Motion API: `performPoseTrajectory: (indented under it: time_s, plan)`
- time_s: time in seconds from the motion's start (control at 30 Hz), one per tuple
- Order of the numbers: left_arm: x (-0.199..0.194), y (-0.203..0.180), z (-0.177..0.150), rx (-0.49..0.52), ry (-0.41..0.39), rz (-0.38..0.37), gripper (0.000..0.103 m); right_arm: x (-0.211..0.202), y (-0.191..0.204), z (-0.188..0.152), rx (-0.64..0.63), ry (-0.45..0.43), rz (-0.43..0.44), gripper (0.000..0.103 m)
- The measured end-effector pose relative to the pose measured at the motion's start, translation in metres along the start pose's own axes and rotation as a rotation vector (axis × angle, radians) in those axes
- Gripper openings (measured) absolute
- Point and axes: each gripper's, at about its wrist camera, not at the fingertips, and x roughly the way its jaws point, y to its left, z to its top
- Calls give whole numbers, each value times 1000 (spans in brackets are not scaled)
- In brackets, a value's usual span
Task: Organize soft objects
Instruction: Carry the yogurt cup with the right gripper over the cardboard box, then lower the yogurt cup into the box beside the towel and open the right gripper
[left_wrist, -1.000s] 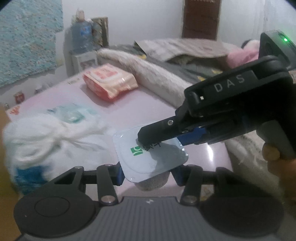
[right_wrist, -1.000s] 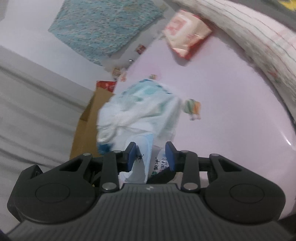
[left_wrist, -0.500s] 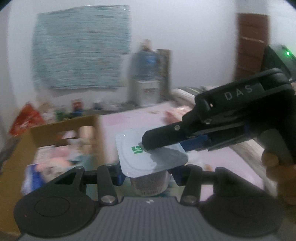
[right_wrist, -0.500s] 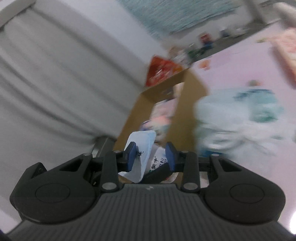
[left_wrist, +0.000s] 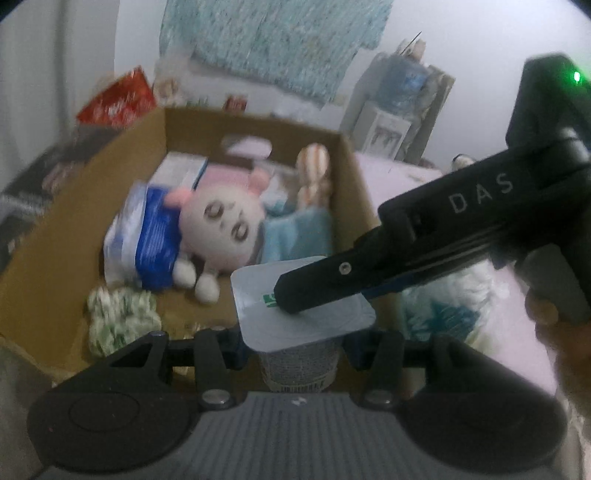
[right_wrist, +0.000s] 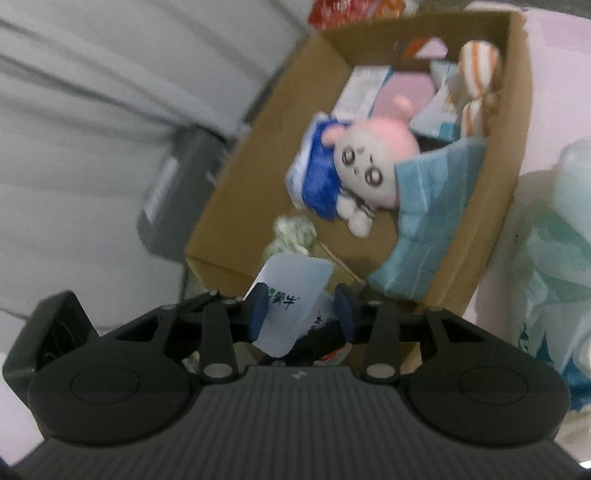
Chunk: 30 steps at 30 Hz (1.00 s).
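Both grippers carry a foil-lidded yogurt cup (left_wrist: 301, 332) above the near edge of the cardboard box (left_wrist: 74, 229). The left gripper (left_wrist: 295, 347) clamps the cup's body; the right gripper (right_wrist: 301, 308), its jaws just opening, straddles the lid's edge. Next, probably: lower it beside the plush toy (left_wrist: 221, 225) and let go.

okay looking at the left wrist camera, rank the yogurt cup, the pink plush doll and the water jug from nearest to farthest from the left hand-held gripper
1. Yogurt cup: between the left hand-held gripper's fingers.
2. Pink plush doll: inside the cardboard box, left of centre.
3. Water jug: by the far wall, upper right.
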Motion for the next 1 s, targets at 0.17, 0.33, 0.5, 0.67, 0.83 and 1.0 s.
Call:
performPoseTrajectory:
  time_s: [0.17,0.33,0.5,0.67,0.83,1.0]
  plan:
    - [19,14,-6,-31,57,-14,50,16,4,10,-42,51,-78,42]
    - [29,16,-6,-37,71,-22,50,22,-1,16,-53,54,-107,44]
    - [36,11,-5,-9,77,-19,51,22,-2,21,-73,43,-140,52]
    - [35,10,-4,5,67,-16,58,19,-8,22,-66,31,-131,59]
    - [27,11,-3,-4,49,-12,61,15,-10,20,-60,2,-124,62]
    - [19,8,-5,20,11,-8,63,6,-12,12,-48,-34,-94,63]
